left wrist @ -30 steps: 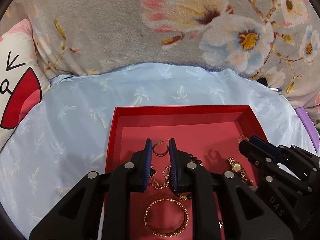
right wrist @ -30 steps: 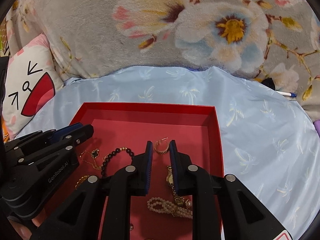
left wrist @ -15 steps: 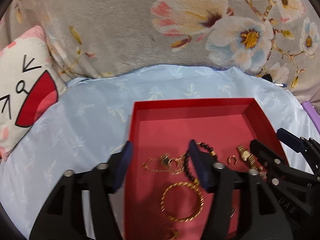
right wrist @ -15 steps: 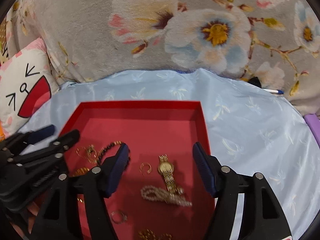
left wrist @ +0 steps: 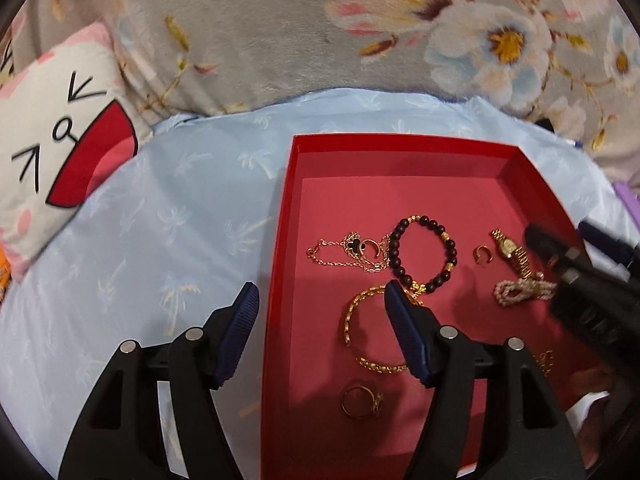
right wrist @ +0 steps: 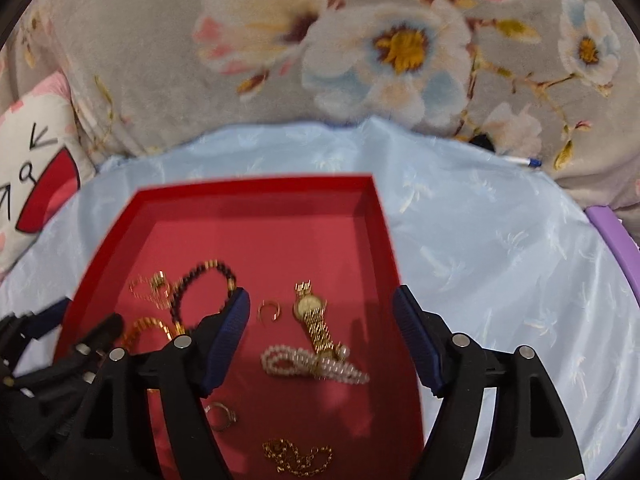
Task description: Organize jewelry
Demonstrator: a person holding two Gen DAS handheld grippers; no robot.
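Observation:
A red tray [left wrist: 276, 240] [right wrist: 384, 232] lies on light blue cloth and holds loose jewelry. In the left wrist view I see a dark bead bracelet [left wrist: 450, 246], a thin gold chain [left wrist: 340, 262], a gold bangle [left wrist: 352, 320], a gold ring [left wrist: 360, 402], a gold watch [left wrist: 510, 248] and a pearl strand [left wrist: 516, 294]. My left gripper [left wrist: 322, 298] is open, straddling the tray's left wall, empty. My right gripper [right wrist: 320, 300] is open above the watch [right wrist: 314, 316], a small hoop [right wrist: 269, 312] and the pearl strand [right wrist: 308, 366], touching none.
A grey floral blanket [left wrist: 280, 32] rises behind the cloth. A white cushion with a cat face [left wrist: 60, 140] lies at the left. A pen [right wrist: 520, 161] and a purple edge [right wrist: 616, 240] sit at the right. Another gold chain [right wrist: 298, 458] lies near the tray's front.
Both grippers went from nearly shut to wide open. The left one slid left so that it now straddles the tray's left wall; the right one sank slightly toward the watch.

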